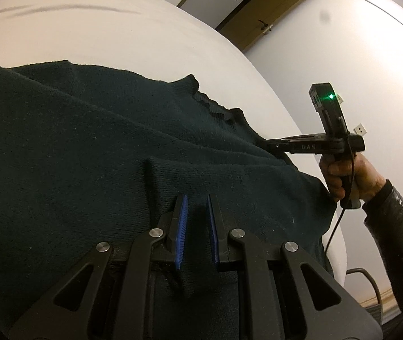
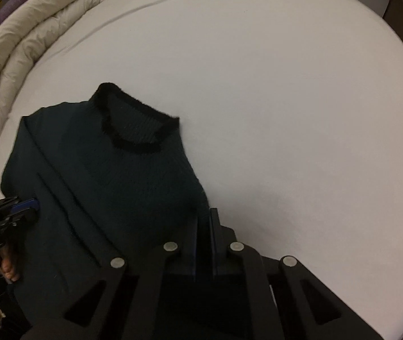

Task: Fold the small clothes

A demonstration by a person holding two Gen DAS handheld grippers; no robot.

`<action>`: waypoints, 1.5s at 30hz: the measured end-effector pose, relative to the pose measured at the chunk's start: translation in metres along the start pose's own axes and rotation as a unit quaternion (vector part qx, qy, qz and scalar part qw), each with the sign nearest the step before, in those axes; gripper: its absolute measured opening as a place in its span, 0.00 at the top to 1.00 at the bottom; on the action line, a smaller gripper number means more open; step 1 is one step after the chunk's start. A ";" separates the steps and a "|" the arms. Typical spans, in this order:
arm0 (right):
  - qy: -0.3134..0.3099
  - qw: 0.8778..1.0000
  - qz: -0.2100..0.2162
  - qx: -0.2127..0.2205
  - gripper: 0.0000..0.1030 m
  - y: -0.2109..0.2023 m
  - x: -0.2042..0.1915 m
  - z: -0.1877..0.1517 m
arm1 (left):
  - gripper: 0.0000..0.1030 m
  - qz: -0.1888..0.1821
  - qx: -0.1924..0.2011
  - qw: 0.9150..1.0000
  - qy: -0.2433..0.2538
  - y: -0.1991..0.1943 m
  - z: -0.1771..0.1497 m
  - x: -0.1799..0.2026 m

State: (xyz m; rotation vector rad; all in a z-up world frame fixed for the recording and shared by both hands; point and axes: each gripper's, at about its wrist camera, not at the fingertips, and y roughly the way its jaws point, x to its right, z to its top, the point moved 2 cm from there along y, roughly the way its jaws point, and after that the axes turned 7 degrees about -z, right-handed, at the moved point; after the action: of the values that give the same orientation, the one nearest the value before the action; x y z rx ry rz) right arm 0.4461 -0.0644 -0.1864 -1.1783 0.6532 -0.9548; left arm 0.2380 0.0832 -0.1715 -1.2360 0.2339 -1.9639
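Observation:
A dark green knit sweater with a black collar lies spread on the white bed. My left gripper is shut, its blue pads pinching a raised fold of the sweater near its lower part. In the right wrist view the left gripper shows at the garment's left edge. My right gripper is shut on the sweater's right side edge, below the shoulder. From the left wrist view the right gripper reaches in sideways from the right, held by a hand.
A rolled cream duvet lies along the bed's far left. White sheet stretches beyond and to the right of the sweater. A wooden door and white wall stand past the bed's edge.

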 end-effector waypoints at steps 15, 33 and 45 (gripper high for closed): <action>0.024 0.996 -0.071 0.053 1.00 0.002 0.034 0.012 | 0.87 0.013 0.022 1.000 -0.005 -0.014 -0.003 -0.008; 0.115 0.992 0.026 0.052 0.46 -0.052 0.117 -0.115 | 0.87 0.017 0.019 1.000 -0.006 -0.038 -0.015 -0.016; 0.011 0.993 -0.115 0.020 0.97 -0.051 0.076 -0.083 | 0.87 0.013 0.015 1.000 -0.013 -0.045 -0.005 -0.014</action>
State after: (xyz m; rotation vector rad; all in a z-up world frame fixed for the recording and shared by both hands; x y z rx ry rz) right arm 0.3979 -0.1745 -0.1571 -1.2253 0.5212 -1.1709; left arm 0.2134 0.1217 -0.1605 -1.2324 0.2062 -1.9220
